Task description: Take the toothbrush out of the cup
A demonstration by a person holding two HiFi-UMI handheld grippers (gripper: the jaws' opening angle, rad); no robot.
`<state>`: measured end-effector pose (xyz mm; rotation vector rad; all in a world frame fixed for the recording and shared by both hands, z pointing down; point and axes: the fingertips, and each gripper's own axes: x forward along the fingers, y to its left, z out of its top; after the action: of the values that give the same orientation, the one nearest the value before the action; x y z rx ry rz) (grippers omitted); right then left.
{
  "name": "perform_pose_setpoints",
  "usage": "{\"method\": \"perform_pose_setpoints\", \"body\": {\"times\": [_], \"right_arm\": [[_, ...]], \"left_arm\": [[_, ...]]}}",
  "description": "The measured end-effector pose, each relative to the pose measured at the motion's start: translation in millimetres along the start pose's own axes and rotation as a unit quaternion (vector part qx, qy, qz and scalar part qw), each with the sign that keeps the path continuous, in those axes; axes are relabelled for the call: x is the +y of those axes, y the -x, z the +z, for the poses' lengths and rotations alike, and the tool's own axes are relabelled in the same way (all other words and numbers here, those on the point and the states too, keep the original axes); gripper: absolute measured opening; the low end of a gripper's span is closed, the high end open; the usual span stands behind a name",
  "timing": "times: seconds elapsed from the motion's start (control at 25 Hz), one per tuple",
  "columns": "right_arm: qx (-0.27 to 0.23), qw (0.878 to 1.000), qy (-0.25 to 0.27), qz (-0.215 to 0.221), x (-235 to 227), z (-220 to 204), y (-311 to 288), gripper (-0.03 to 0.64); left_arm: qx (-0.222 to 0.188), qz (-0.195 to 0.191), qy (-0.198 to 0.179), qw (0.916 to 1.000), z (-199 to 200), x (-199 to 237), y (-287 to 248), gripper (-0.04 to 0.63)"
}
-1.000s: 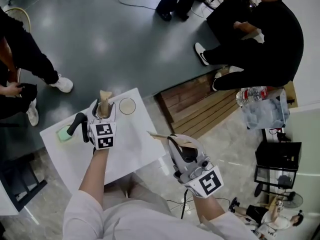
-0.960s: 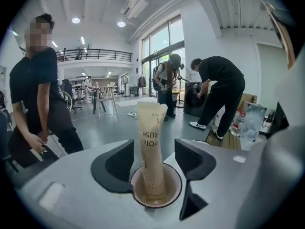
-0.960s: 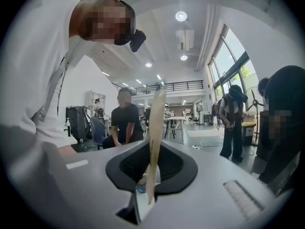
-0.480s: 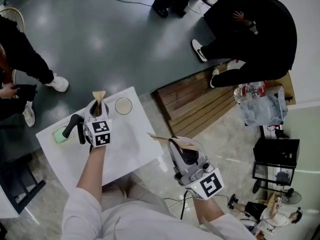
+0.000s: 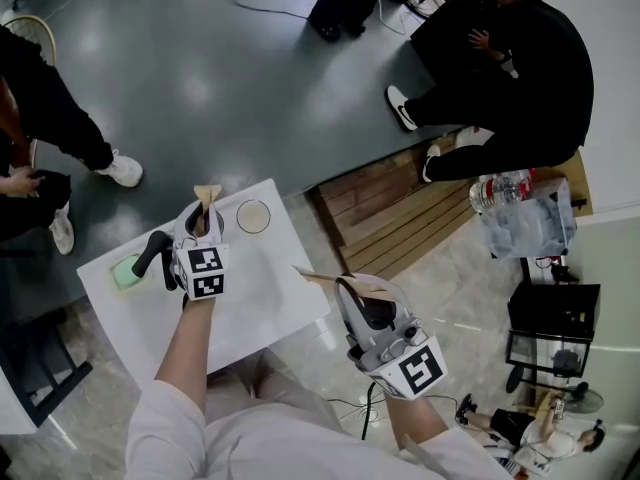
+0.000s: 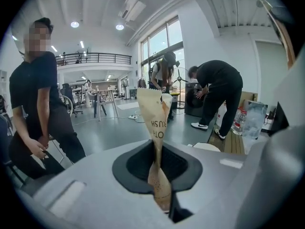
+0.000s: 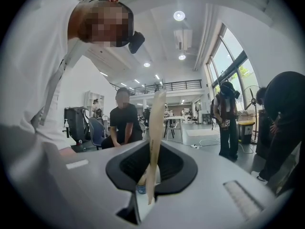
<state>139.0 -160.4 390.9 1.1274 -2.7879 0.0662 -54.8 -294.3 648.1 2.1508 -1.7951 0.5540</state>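
Now, at the white table: the left gripper is clamped on a tan paper toothbrush packet. The packet stands upright and sticks out past the jaws. It is just left of the cup and outside it. The cup's mouth faces up and shows only a pale inside. The gripper's body hides the packet's lower end from above, so I cannot tell whether it touches the table.

The right gripper is held off the table's near corner, over pale floor. Its jaws are closed on a second tan packet.

Around:
- a green pad at the table's left end
- a wooden pallet beyond the right corner
- water bottles beside a clear bin
- bystanders on the grey floor

Count:
- two grippers
- two packets, one in each gripper
- one cup
- one table
- at least three bystanders

Against the earlier frames: the left jaws stood wide around the packet and have just been closing onto it. The cup sits where it was. The right gripper's pose and hold look unchanged.
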Motion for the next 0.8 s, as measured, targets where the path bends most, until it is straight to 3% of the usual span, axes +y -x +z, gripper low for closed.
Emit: {"method": "perform_pose_setpoints", "body": {"times": [0.4, 0.6, 0.8], "right_arm": [[-0.017, 1.000, -0.002, 0.018, 11.5, 12.0, -13.3, 0.027], [-0.026, 0.999, 0.002, 0.029, 19.3, 20.8, -18.6, 0.028], [-0.033, 0.999, 0.008, 0.036, 24.9, 29.9, -21.5, 0.028]], "left_arm": [[-0.086, -0.052, -0.022, 0.9947, 81.8, -5.3, 57.2, 0.017], [-0.127, -0.105, -0.044, 0.9853, 124.7, -20.2, 103.5, 0.017], [-0.147, -0.181, -0.065, 0.9702, 154.9, -36.9, 152.8, 0.017]]}}
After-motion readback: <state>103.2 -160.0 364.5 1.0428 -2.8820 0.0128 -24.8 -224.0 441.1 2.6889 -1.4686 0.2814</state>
